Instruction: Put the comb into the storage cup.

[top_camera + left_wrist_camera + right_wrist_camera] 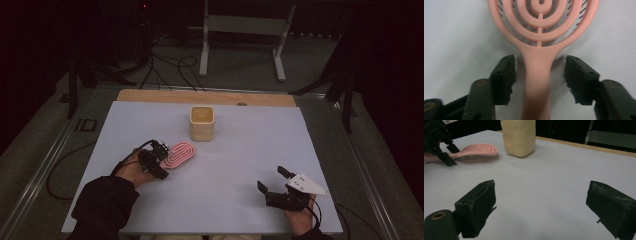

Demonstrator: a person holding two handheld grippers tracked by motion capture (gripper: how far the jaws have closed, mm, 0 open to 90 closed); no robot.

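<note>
A pink vented hairbrush (pixel 180 154) lies flat on the white table sheet (pixel 240 150), bristles down, its handle pointing toward the person. My left gripper (pixel 164 161) straddles that handle. In the left gripper view the handle (pixel 537 75) runs up between the two black pads, with a narrow gap on each side, so the pads are not touching it. My right gripper (pixel 272 178) rests near the front right of the sheet, jaws wide open with nothing between them. The right gripper view shows the brush (pixel 477 151) and the left gripper (pixel 451 155) at far left.
A cream, square-sided cup (pixel 202 123) stands upright just behind the brush, also seen as the cream cup (pixel 519 137) in the right gripper view. A wooden strip (pixel 205 97) borders the sheet's far edge. Cables and a white metal stand lie on the floor beyond.
</note>
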